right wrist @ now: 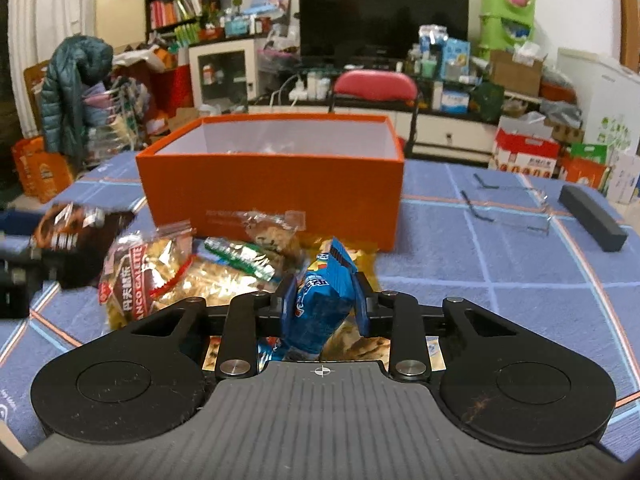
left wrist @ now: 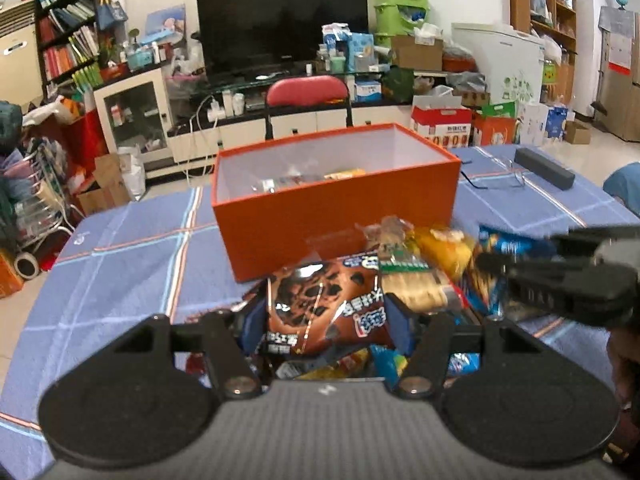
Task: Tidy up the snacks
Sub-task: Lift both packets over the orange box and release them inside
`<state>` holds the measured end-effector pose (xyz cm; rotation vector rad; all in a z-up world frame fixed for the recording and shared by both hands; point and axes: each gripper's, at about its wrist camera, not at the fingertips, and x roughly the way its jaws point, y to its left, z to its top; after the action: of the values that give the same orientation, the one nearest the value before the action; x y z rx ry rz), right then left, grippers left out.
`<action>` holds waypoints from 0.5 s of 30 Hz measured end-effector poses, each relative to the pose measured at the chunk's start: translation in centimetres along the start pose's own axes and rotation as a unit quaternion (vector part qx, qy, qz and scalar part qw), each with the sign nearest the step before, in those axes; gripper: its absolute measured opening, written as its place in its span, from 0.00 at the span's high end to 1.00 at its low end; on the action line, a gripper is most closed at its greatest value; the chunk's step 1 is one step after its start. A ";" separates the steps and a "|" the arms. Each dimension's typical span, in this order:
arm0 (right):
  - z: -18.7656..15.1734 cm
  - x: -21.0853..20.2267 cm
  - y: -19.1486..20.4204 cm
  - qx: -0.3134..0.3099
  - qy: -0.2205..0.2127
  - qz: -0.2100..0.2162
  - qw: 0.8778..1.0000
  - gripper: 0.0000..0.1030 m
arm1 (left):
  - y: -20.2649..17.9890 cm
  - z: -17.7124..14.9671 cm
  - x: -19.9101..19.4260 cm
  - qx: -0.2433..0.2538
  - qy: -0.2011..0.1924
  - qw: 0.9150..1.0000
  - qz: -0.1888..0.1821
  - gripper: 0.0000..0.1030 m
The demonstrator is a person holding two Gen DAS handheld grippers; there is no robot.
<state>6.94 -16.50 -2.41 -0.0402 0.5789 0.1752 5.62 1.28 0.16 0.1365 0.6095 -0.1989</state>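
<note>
Gripping, left: the left gripper [left wrist: 324,312] was seen clamped on a brown chocolate-cookie packet [left wrist: 320,304]; its blue pads [left wrist: 398,322] were pressed against the packet's sides; the packet's lower end was hidden behind the gripper body.
Gripping, right: the right gripper [right wrist: 322,302] was seen clamped on a blue snack packet [right wrist: 320,300], held upright between the pads; its bottom was cut off by the gripper body; the print was too blurred to be read.
Snack pile: the remaining snacks were left heaped on the blue checked tablecloth [right wrist: 500,264], just in front of the orange box [right wrist: 272,188]; a clear bag of golden biscuits with a brown label [right wrist: 152,280], a green-and-white wrapper [right wrist: 240,258] and a clear bag of brown cookies [right wrist: 272,236] were made out; what lay beneath them was hidden.
Box contents: a few wrappers [left wrist: 288,180] were glimpsed over the near wall in the left wrist view; most of the floor was hidden; in the right wrist view the contents were blurred.
Table, right side: a pair of glasses [right wrist: 508,208] and a dark bar-shaped case [right wrist: 592,216] were seen well apart from the pile.
Edges: the other gripper was cut off at the frame edge in each view and smeared by blur.
</note>
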 end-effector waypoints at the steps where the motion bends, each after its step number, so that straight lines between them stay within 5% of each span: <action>1: -0.1 0.1 0.1 0.001 0.003 0.001 1.000 0.91 | 0.1 0.1 0.0 -0.001 -0.001 1.000 0.000 0.39; 7: -1.2 1.0 -0.1 0.037 0.031 0.014 0.999 0.91 | 0.2 0.1 -0.1 -0.005 0.002 1.000 -0.007 0.39; 15: 0.0 -0.7 0.8 0.002 -0.003 0.003 1.000 0.92 | 0.9 1.3 -0.3 -0.002 -0.005 1.000 -0.004 0.39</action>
<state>6.26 -15.84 -2.03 -0.0337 0.5725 0.1790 6.26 1.93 1.43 0.1294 0.6006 -0.2068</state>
